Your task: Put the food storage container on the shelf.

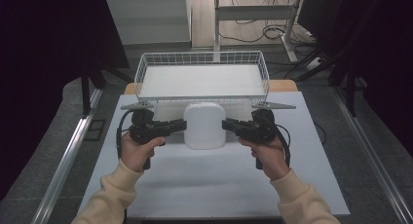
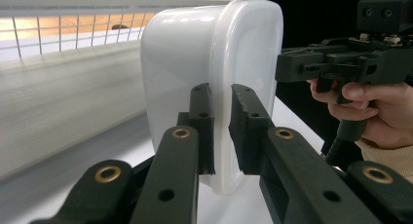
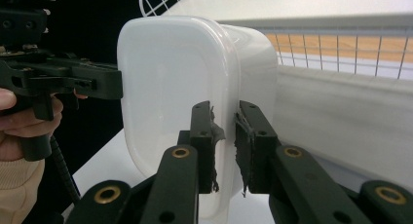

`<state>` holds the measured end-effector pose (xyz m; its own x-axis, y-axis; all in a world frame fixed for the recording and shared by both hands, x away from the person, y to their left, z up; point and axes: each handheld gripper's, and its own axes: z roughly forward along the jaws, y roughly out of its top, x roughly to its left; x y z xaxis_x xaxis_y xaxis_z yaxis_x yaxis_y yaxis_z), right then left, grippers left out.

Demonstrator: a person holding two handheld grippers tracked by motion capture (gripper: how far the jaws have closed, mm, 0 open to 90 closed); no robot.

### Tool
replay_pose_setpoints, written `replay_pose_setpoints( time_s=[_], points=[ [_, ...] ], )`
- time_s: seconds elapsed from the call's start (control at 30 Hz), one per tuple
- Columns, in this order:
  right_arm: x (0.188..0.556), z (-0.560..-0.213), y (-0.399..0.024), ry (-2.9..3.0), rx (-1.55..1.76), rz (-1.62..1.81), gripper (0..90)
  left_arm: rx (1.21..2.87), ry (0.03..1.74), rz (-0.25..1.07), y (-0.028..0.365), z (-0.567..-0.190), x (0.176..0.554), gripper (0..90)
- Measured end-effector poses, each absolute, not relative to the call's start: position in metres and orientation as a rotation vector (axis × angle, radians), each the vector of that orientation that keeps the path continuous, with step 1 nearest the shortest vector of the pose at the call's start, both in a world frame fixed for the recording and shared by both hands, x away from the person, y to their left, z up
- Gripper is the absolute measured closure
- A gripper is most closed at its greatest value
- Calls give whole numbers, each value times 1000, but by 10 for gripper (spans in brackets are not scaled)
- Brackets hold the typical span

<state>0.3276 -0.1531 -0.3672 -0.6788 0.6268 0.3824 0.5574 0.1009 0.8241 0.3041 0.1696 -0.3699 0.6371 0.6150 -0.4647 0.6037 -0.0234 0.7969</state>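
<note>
Both the left gripper (image 1: 184,125) and right gripper (image 1: 224,124) clamp the white lidded plastic box (image 1: 204,125) by its rim, lifted just before the white wire basket (image 1: 141,73), placement remaining.

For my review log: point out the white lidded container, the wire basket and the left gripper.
white container (image 1: 204,129), high view, lid top.
wire basket (image 1: 202,57), high view, far rim.
left gripper (image 2: 221,129), left gripper view, between its fingertips.
</note>
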Motion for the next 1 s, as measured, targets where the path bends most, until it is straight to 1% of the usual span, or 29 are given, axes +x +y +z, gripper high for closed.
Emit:
replay_pose_setpoints(
  time_s=[0.37,0.6,1.0],
  points=[
    [337,-346,-147,2273,1199,1678,783,1679,998,34,177,-349,314,805],
    [347,-332,-143,2257,1173,1680,784,1688,993,75,178,-334,324,803],
    [362,-315,-140,2251,1151,1687,785,1678,991,97,180,-317,337,802]
  ],
)
